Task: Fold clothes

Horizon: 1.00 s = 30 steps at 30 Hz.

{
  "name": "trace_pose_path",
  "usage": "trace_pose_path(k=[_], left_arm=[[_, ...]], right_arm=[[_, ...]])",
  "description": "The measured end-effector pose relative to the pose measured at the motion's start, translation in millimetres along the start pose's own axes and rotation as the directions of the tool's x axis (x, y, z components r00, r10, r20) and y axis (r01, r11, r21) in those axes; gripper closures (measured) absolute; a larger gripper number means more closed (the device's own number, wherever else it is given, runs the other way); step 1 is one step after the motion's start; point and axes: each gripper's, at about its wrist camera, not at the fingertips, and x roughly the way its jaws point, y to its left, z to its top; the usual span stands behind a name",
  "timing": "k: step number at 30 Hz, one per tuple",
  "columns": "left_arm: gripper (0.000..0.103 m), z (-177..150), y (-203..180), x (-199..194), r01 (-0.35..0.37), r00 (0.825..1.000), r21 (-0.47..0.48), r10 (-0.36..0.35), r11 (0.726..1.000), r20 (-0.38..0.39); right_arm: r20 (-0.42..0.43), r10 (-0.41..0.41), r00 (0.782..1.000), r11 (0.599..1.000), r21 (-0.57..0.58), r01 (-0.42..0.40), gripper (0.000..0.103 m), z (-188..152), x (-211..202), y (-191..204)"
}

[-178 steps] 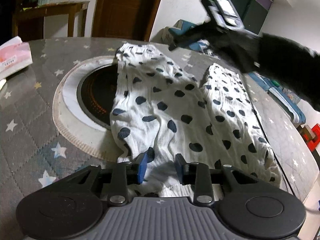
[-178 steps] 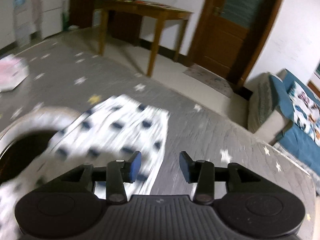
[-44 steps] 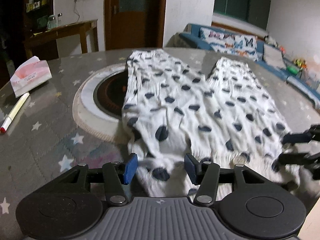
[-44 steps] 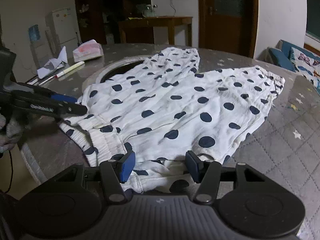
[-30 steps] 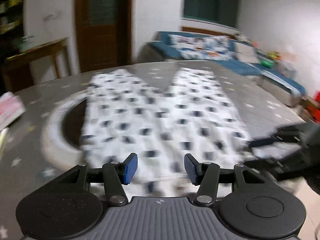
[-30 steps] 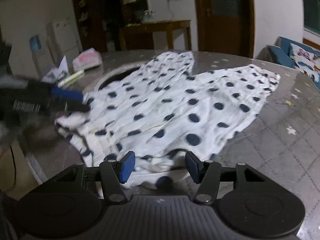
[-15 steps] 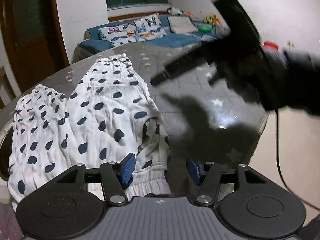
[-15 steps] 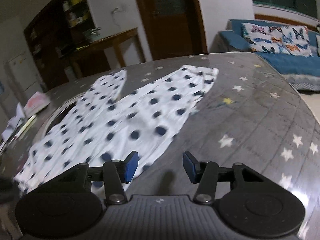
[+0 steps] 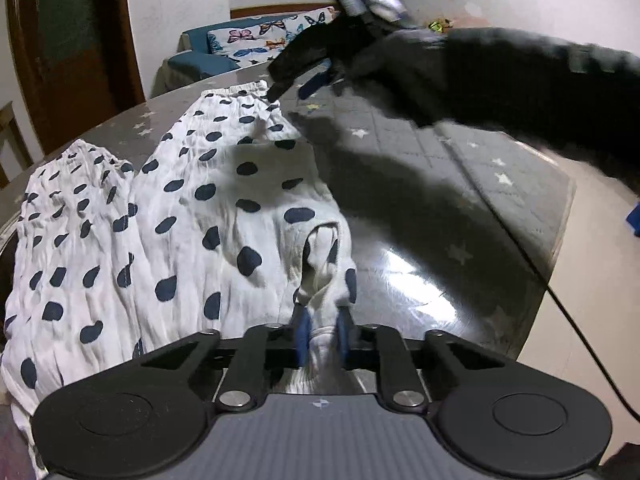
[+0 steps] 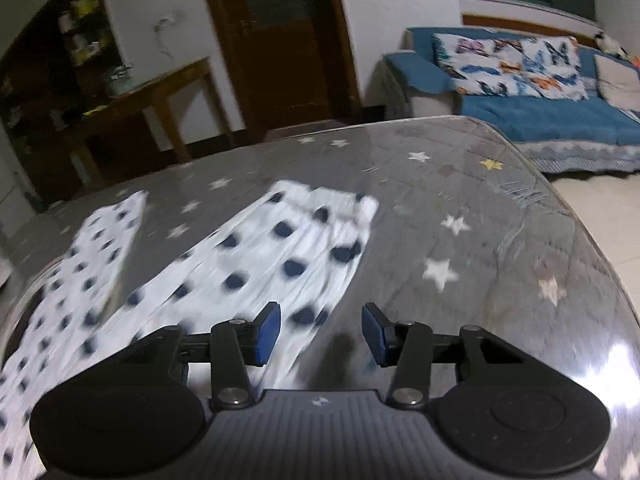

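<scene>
White dotted trousers [image 9: 208, 216] bunch between the left gripper's [image 9: 322, 335] closed jaws.

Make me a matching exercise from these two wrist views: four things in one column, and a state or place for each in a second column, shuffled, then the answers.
Things:
1. left tongs
2. right tongs
3. polka-dot trousers
4. blue sofa

States or places:
A. open, holding nothing
B. spread flat on the star-patterned table
C. on the floor beyond the table
D. shut on bunched white cloth

Pairs: 1-D, 2-A, 3-B, 4-C
</scene>
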Motion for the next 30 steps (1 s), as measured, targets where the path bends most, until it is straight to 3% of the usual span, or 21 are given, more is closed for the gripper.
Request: trace_pose_path(k=[10,12,14,17,23,30], left_arm=[[0.091,14.1,16.6,-16.3,0.066,0.996,-0.049,-0.063,0.997,0.058],[0.092,15.3,19.0,-18.4,0.072,0.995,-0.056,-0.068,0.996,0.068],[0.092,16.2,21.4,-20.6,0.080,0.994,-0.065,-0.075,0.995,0.078],[0.092,15.9,26.7,-25.2,0.092,0.992,-0.085,-0.083,0.992,0.098],[0.094,11.3,51.4,-47.5,0.122,0.982,-0.171,-0.093,0.978,0.166],[0.095,-5.6,94.9,-81.0,0.129,0.967,-0.296,-0.053,0.947,0.251]], right_arm=[[0.018,-0.085,0.996,0.996,0.011,0.085,0.057,33.0,57.9,-5.6],[0.025,-0.093,0.995,0.996,0.002,0.093,0.068,35.3,62.6,-3.6],[0.021,-0.109,0.994,0.994,-0.013,0.109,0.093,36.4,64.9,-1.0],[0.020,-0.123,0.992,0.992,0.002,0.123,0.099,42.9,62.4,-1.1],[0.063,-0.140,0.988,0.990,0.009,0.140,0.100,69.6,43.5,13.4],[0.114,-0.104,0.988,0.994,-0.026,0.108,0.101,115.8,31.8,78.6]])
